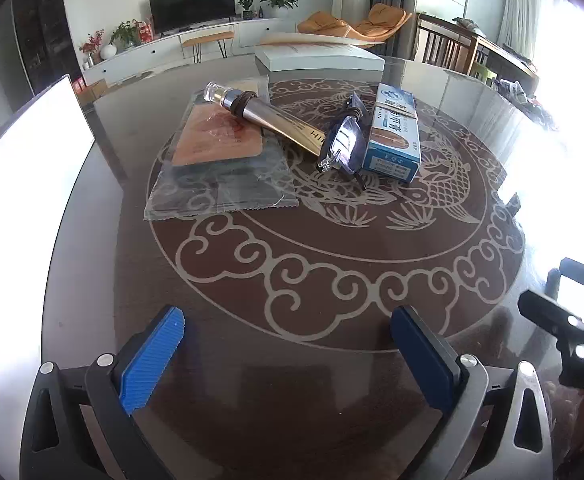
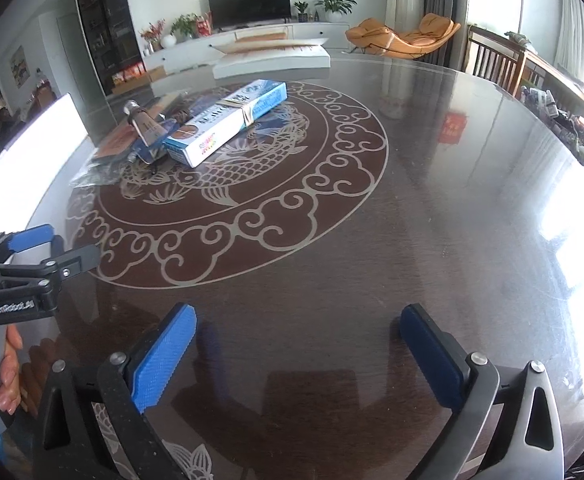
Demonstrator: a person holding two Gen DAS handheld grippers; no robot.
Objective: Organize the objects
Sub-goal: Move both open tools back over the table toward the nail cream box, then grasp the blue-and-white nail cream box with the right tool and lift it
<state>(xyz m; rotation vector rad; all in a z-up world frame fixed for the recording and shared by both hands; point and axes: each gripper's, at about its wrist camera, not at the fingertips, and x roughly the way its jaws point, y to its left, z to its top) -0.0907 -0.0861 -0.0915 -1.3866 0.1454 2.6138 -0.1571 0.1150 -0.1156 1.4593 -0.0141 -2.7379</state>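
Living-room light falls across a dark round glass table (image 1: pixel 252 360) patterned with a pale koi fish and cloud scrolls; a television and plants stand along the far wall. Gathered near the table's middle is a small heap: a clear plastic packet (image 1: pixel 220 168) with an orange card inside, a metallic tube (image 1: pixel 276 120) with a clear cap lying across it, a dark blue shiny pouch (image 1: pixel 341 144) propped against the tube, and a blue-and-white carton (image 1: pixel 393 132) just beside them. A white box (image 1: pixel 319 58) lies further back. Both tools hang over bare glass, well short of the heap. Left gripper (image 1: pixel 288 344) is spread wide with nothing between its blue pads; right gripper (image 2: pixel 297 348) likewise gapes empty. Probably both are readied for picking.
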